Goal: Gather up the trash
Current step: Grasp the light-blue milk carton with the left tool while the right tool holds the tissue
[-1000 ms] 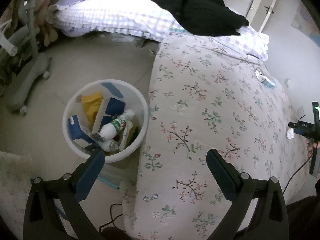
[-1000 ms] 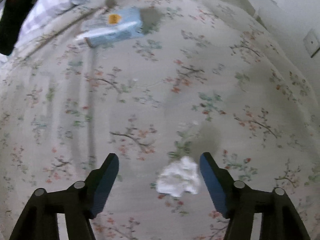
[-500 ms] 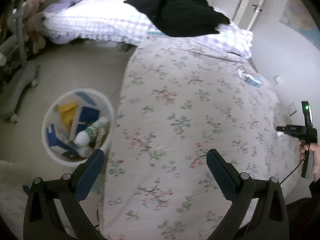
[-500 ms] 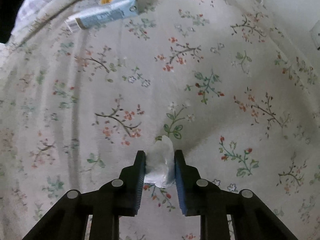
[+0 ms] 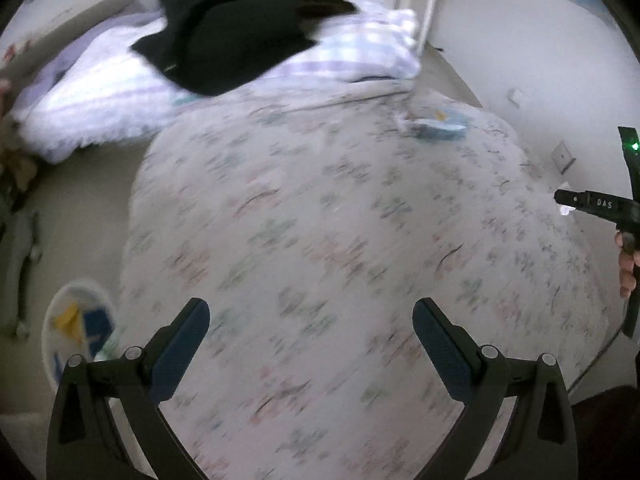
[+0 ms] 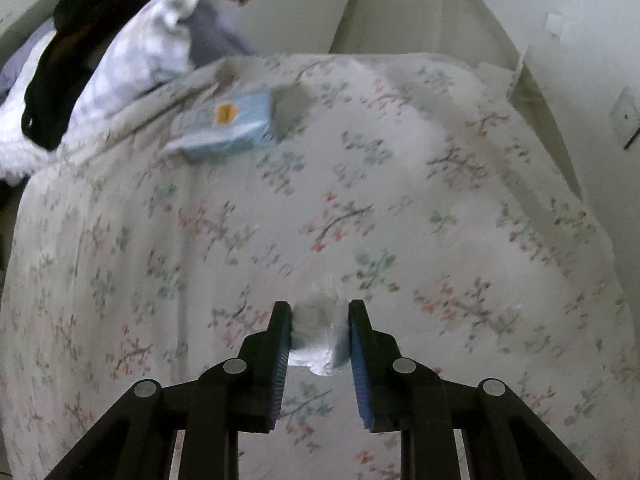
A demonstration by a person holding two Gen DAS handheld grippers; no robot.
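My right gripper (image 6: pixel 319 322) is shut on a crumpled white tissue (image 6: pixel 318 334) and holds it just above the floral bed cover (image 6: pixel 240 240). It also shows at the right edge of the left wrist view (image 5: pixel 562 200), with the tissue (image 5: pixel 565 211) at its tip. My left gripper (image 5: pixel 311 334) is open and empty over the near part of the bed. A light blue packet (image 6: pixel 228 126) lies on the far part of the bed; it also shows in the left wrist view (image 5: pixel 438 126). The white trash bin (image 5: pixel 74 330) with trash in it stands on the floor at lower left.
A checked white and purple duvet (image 5: pixel 120 92) with black clothing (image 5: pixel 240 32) on it lies at the bed's far end. A wall (image 5: pixel 540 60) with sockets runs along the bed's right side. A grey chair base (image 5: pixel 20 256) stands on the floor at left.
My right gripper closed on the tissue and lifted it off the bed. My left gripper swung right, away from the bin and over the bed.
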